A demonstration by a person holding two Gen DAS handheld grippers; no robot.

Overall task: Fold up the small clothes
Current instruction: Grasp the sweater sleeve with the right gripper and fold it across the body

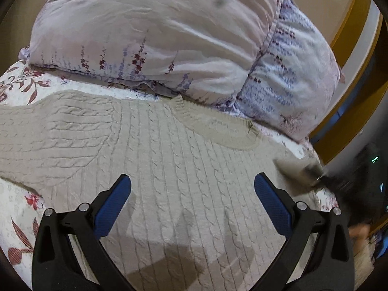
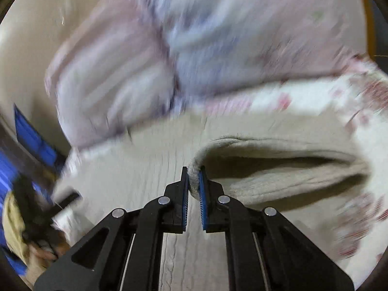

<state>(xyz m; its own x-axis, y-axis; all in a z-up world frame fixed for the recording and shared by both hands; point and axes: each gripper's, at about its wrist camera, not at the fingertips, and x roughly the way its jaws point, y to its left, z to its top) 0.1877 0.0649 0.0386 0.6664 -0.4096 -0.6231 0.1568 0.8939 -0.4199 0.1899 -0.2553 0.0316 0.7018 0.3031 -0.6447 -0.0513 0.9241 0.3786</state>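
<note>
While my left gripper [image 1: 192,181] hovers spread wide above the body of the cream cable-knit sweater [image 1: 169,160], my right gripper [image 2: 194,179] is pressed together on the sweater's sleeve cuff [image 2: 194,174], lifting it. The sweater lies flat on the floral bedsheet [image 1: 21,208], its collar [image 1: 218,126] just below the lavender-print pillows [image 1: 157,36].

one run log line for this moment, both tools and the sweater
left tool: open above sweater | right tool: shut on sleeve cuff | sweater flat on bed, collar toward pillow
</note>
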